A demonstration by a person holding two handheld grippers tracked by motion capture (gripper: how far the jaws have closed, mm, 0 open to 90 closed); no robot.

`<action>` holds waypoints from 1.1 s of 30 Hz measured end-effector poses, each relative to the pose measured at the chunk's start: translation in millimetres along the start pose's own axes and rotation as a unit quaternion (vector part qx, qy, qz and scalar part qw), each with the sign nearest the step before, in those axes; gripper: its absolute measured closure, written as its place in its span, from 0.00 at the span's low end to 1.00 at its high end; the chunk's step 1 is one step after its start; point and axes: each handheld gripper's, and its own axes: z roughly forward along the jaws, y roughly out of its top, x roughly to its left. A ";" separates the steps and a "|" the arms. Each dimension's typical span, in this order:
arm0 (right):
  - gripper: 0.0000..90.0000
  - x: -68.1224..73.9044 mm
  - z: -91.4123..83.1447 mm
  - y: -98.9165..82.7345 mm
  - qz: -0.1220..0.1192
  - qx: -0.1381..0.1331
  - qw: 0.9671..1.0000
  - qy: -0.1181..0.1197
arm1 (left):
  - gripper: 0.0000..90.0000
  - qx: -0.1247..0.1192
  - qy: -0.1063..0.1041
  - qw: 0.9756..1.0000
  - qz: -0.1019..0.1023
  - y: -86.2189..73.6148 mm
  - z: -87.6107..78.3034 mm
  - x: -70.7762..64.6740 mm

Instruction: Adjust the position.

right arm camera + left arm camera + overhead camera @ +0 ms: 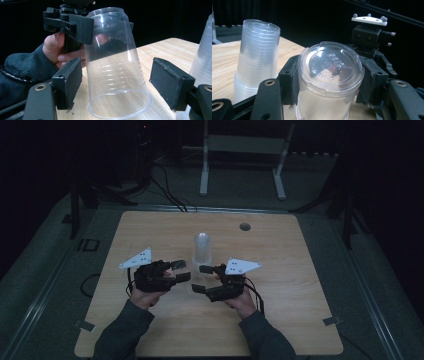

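Hold the left gripper [181, 271] clenched near the upturned base of the clear cup [117, 75], standing rim-down on the table [150, 330] at lower centre of the frame, just before the cup stack [202, 247]. Close the right gripper [121, 83], now released and straddling the walls untouched, evenly and gently to avoid buckling thin plastic.
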 end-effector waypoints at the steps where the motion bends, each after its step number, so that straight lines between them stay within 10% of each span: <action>1: 0.28 0.0 0.0 0.0 0.000 0.000 1.000 0.000 | 0.46 0.000 0.000 1.000 0.000 0.0 0.0 0.0; 33: 0.26 4.2 14.2 -3.0 -0.017 0.040 0.999 0.009 | 0.46 -0.020 -0.022 0.999 -0.010 -0.1 2.4 -2.0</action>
